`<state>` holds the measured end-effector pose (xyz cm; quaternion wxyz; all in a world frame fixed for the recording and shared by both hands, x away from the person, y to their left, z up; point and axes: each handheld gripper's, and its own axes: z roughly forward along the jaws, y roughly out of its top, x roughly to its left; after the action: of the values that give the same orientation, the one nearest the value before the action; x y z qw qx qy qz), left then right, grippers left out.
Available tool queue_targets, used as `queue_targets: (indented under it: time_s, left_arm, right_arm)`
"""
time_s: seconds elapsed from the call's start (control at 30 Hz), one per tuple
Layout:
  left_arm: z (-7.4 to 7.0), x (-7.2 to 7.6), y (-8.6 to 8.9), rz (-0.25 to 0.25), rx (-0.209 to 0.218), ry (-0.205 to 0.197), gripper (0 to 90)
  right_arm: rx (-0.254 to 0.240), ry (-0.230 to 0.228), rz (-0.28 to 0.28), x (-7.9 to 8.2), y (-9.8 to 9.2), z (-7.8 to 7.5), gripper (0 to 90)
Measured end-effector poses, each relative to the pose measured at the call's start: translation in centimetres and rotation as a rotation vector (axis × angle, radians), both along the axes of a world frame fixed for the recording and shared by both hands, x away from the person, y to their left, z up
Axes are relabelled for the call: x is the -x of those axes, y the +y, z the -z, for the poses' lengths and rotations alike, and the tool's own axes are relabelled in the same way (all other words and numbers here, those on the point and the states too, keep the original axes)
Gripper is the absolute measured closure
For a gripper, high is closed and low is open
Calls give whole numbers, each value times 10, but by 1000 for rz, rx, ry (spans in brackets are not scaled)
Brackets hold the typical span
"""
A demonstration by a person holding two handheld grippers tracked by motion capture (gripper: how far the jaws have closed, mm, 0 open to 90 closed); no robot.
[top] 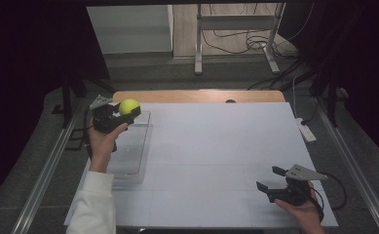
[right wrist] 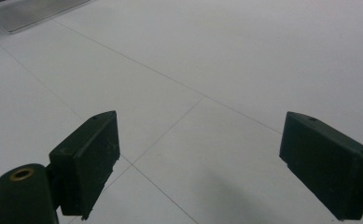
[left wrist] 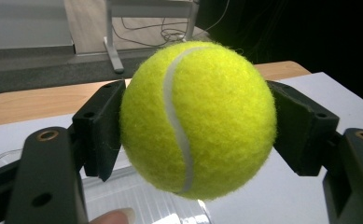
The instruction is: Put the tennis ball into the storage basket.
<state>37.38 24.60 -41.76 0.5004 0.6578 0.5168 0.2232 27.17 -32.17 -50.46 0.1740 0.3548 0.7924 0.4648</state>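
A yellow-green tennis ball point(top: 128, 106) point(left wrist: 198, 119) is clamped between the jaws of my left gripper point(top: 123, 110) point(left wrist: 198, 126), held above the far end of a clear plastic tray point(top: 131, 151) at the table's left side. The ball's white seam faces the left gripper camera, and both black pads press its sides. My right gripper point(top: 270, 178) point(right wrist: 207, 154) hovers low over the white table sheet near the front right, jaws wide apart with nothing between them.
The white sheet point(top: 216, 156) covers the table, with a wooden edge point(top: 197, 95) at the back. A white power strip point(top: 306, 129) lies off the right edge. Beyond the table stand a metal frame point(top: 236, 34) and loose cables on the floor.
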Motion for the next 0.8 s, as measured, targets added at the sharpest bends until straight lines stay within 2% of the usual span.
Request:
queue_targets:
  time_s: [0.37,0.8]
  left_arm:
    - [4,-2,11,-40,-2,10,267]
    - [10,-7,21,-88,-40,18,267]
  right_arm:
    - [1,1,1,0,0,0,125]
    - [1,5,-1,-1,-1,0,124]
